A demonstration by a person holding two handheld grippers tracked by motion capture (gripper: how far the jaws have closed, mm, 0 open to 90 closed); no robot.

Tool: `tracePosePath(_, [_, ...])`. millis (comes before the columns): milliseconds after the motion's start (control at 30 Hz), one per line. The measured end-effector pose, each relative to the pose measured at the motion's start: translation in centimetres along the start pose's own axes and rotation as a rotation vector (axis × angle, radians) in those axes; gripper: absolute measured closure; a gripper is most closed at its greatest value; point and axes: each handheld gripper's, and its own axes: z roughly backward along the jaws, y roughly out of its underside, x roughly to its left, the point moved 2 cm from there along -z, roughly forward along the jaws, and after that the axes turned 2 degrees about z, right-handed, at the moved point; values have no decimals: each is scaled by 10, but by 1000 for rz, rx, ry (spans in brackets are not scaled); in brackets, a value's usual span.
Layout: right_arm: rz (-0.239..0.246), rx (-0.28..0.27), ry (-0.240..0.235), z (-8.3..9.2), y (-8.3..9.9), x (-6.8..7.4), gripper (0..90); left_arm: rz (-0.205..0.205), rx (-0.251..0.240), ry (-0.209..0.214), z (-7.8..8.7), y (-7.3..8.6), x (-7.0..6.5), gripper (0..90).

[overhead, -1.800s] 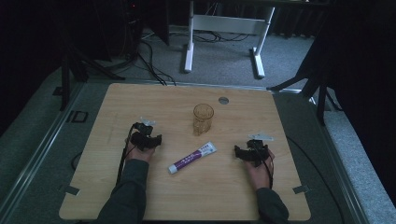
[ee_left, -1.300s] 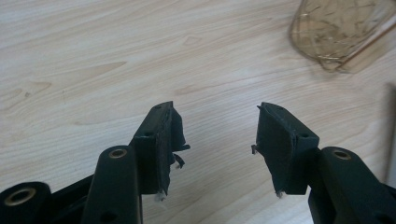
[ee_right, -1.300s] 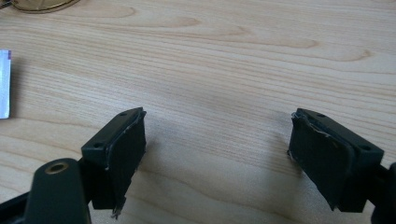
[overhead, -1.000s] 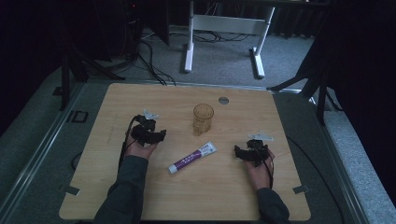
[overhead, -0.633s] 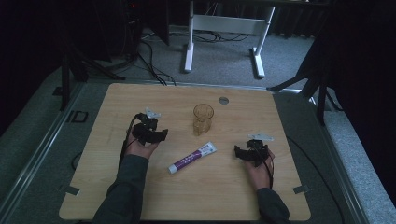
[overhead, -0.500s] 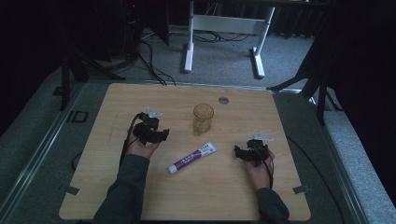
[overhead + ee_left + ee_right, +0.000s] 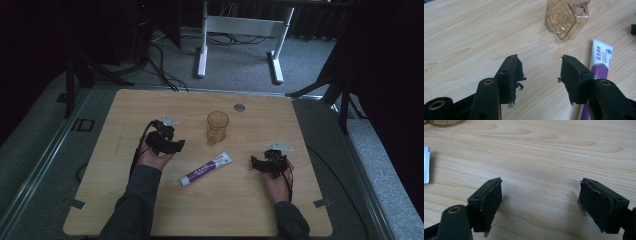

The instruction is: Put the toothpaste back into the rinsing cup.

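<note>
A white and purple toothpaste tube (image 7: 206, 168) lies flat near the middle of the wooden table (image 7: 125, 107). An amber see-through cup (image 7: 217, 127) stands upright just behind it. My left gripper (image 7: 175, 146) is open to the left of the tube, jaws aimed toward the cup and tube, nothing between them. In the left gripper view the cup (image 7: 566, 17) is ahead and the tube (image 7: 599, 65) runs along the right jaw, behind it. My right gripper (image 7: 257, 164) is open to the right of the tube, over bare wood. The right gripper view catches the tube's end (image 7: 426, 165) at far left.
A small round metal disc (image 7: 239, 107) is set into the table behind the cup. Beyond the far edge stand white desk legs (image 7: 202, 50) and cables on grey carpet. A metal rail (image 7: 45, 165) runs along the table's left side.
My left gripper has moved forward and turned right toward the cup and tube. The right gripper, the tube and the cup have stayed put.
</note>
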Motion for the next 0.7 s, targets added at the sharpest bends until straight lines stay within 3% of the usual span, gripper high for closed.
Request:
tracePosePath(367, [-1, 0, 0, 0, 0, 0, 186, -8, 16, 3, 3, 0, -4, 485])
tracePosePath(700, [0, 0, 0, 0, 0, 0, 185, -43, 28, 6, 5, -8, -13, 488])
